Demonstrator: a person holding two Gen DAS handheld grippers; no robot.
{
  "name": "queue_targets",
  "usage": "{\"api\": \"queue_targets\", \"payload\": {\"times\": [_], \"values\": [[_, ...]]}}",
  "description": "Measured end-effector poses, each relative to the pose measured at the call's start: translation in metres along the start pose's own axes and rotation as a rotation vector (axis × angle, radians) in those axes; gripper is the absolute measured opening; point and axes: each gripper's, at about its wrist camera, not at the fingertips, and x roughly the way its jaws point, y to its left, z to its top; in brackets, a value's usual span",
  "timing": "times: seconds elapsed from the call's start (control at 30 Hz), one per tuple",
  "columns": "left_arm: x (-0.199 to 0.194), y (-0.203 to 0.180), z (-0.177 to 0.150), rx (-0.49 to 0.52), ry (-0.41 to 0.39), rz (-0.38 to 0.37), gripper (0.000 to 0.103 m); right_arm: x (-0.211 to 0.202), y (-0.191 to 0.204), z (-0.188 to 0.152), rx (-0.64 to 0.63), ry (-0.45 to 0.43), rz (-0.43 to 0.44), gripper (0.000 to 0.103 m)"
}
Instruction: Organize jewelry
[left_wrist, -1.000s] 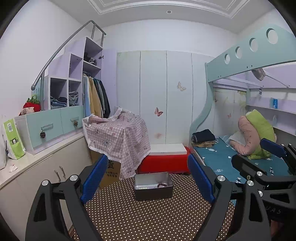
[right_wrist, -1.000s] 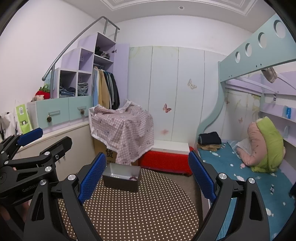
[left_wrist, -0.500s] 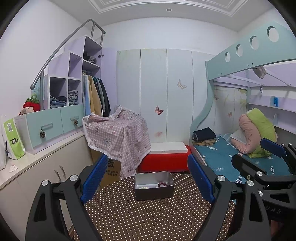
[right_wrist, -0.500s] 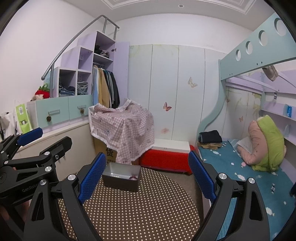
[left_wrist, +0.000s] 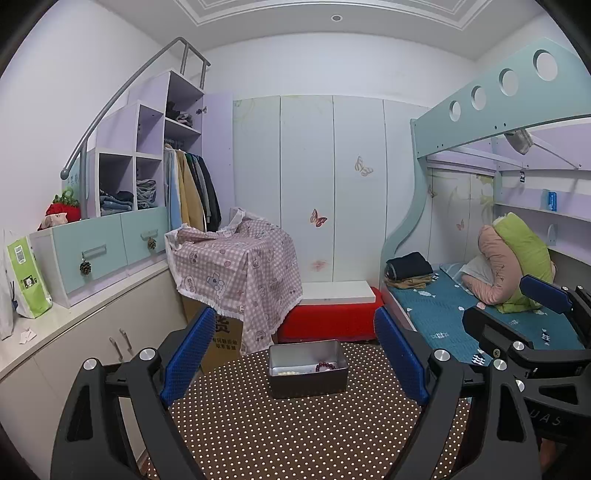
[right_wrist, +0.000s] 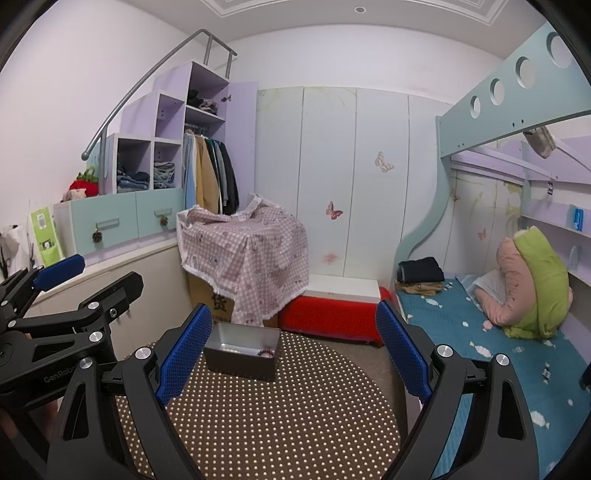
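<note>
We hold the left gripper (left_wrist: 293, 356) and right gripper (right_wrist: 293, 354) with jaws wide and empty above the dotted table (left_wrist: 295, 435). The tin (left_wrist: 307, 367) sits at its far side, with a dark bead bracelet (left_wrist: 326, 366) and pale beads (left_wrist: 287, 373) inside. They look light, limp and likely to slip, so we'd pinch across a strand.

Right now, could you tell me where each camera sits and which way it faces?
Left wrist: on the left gripper, facing forward, slightly down, over the dotted table to the tin; its open blue fingers show, and the right gripper at the right edge.
Right wrist: on the right gripper, facing the same way; its open fingers show, and the left gripper at the left edge.
Shared: table, tin with bracelet, wardrobe, bed.
</note>
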Motion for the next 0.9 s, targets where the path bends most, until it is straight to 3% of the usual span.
{"api": "queue_targets", "payload": {"times": [0.9], "values": [[0.0010, 0.0023, -0.0068, 0.008, -0.015, 0.012, 0.085, 0.0017, -0.0014, -0.0046, 0.007, 0.010, 0.002, 0.087]]}}
